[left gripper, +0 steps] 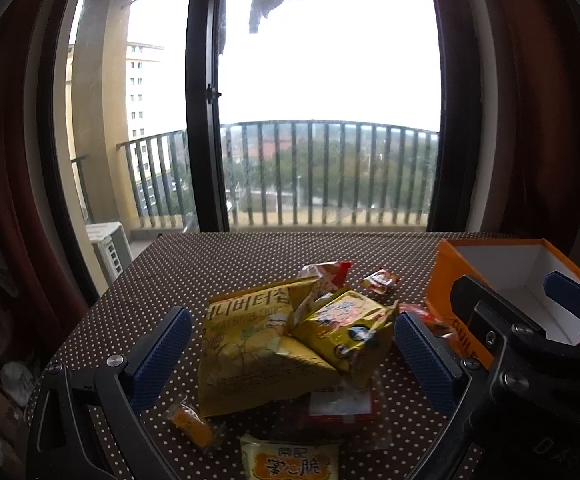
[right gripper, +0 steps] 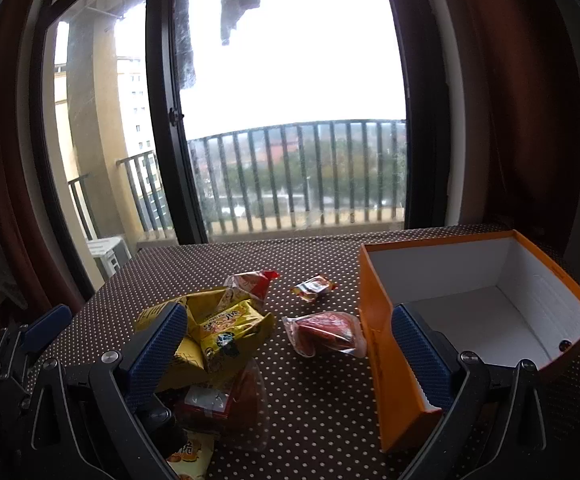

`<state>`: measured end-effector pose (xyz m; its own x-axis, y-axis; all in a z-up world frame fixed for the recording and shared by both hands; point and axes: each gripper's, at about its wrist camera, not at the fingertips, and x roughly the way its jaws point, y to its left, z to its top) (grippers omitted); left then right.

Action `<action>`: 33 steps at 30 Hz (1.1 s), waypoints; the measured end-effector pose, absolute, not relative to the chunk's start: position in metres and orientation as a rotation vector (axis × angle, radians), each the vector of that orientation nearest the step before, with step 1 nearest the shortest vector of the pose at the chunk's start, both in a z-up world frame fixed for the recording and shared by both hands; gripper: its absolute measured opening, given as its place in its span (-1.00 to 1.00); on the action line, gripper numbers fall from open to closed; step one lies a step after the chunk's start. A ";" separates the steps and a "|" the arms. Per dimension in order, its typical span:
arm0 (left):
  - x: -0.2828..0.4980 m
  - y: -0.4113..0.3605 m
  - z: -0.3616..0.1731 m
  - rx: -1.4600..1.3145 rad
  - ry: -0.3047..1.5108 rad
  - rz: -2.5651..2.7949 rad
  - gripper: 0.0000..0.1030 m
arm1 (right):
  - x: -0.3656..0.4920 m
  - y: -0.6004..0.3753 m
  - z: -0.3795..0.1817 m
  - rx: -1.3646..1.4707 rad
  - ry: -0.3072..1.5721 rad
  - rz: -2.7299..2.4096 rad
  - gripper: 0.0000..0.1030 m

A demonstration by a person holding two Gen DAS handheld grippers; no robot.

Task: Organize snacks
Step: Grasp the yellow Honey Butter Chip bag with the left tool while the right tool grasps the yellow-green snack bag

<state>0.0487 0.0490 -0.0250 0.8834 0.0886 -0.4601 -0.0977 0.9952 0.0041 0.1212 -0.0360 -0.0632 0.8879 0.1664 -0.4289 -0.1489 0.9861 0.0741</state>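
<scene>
A pile of snacks lies on the dotted table: a big yellow chip bag (left gripper: 250, 344), a smaller yellow bag (left gripper: 346, 328) on it, and a red-and-white pack (left gripper: 342, 404) beneath. My left gripper (left gripper: 290, 360) is open around the pile, holding nothing. An orange box (right gripper: 386, 360) with a white, empty inside stands at the right. My right gripper (right gripper: 290, 360) is open and empty, its right finger (right gripper: 422, 356) over the box wall. A clear bag of red snacks (right gripper: 326, 334) lies beside the box. The right gripper also shows in the left wrist view (left gripper: 530, 304).
Small packets lie farther back: a red-and-white one (right gripper: 250, 282) and a small red-yellow one (right gripper: 314, 288). An orange sweet (left gripper: 192, 426) and a yellow pack (left gripper: 290, 462) lie at the near edge. The dotted table (right gripper: 250, 256) ends before a balcony window; curtains hang at both sides.
</scene>
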 end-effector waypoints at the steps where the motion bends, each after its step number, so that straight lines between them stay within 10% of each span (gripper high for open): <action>1: 0.050 0.051 -0.026 -0.021 0.482 0.099 0.98 | 0.125 -0.032 -0.065 0.035 0.455 0.170 0.99; 33: 0.138 0.100 -0.106 -0.052 0.744 0.144 0.90 | 0.226 0.033 -0.139 -0.025 0.720 0.214 0.99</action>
